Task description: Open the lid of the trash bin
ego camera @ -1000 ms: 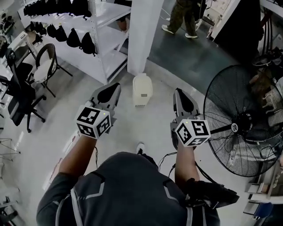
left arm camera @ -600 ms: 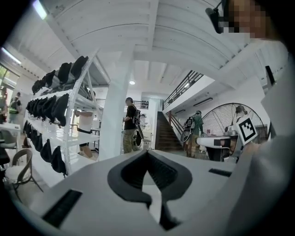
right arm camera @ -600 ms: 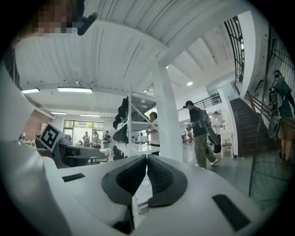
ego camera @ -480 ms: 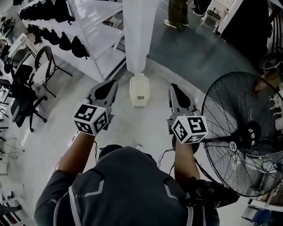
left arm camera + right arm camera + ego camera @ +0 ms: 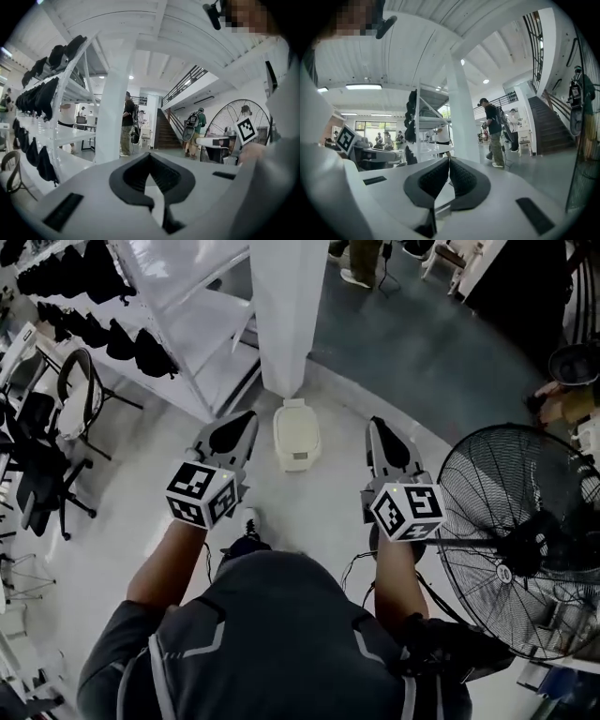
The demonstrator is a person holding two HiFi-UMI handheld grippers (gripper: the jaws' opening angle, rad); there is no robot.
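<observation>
A small cream trash bin (image 5: 296, 434) with its lid down stands on the pale floor at the foot of a white column (image 5: 287, 310). My left gripper (image 5: 240, 422) is held in the air to the bin's left, jaws shut with nothing between them. My right gripper (image 5: 382, 428) hangs to the bin's right, also shut and empty. Both point forward, level, well above the floor. The bin does not show in either gripper view; there the left gripper (image 5: 150, 153) and the right gripper (image 5: 448, 159) face the hall.
A large black floor fan (image 5: 520, 535) stands close on the right. White shelving (image 5: 187, 315) with dark bags lines the left, with black chairs (image 5: 37, 446) beyond. A person (image 5: 493, 133) stands farther off past the column; stairs (image 5: 165, 133) rise behind.
The view has shifted forward: the bin and column sit slightly lower and nearer in the head view. Both grippers stay shut either side of the bin.
</observation>
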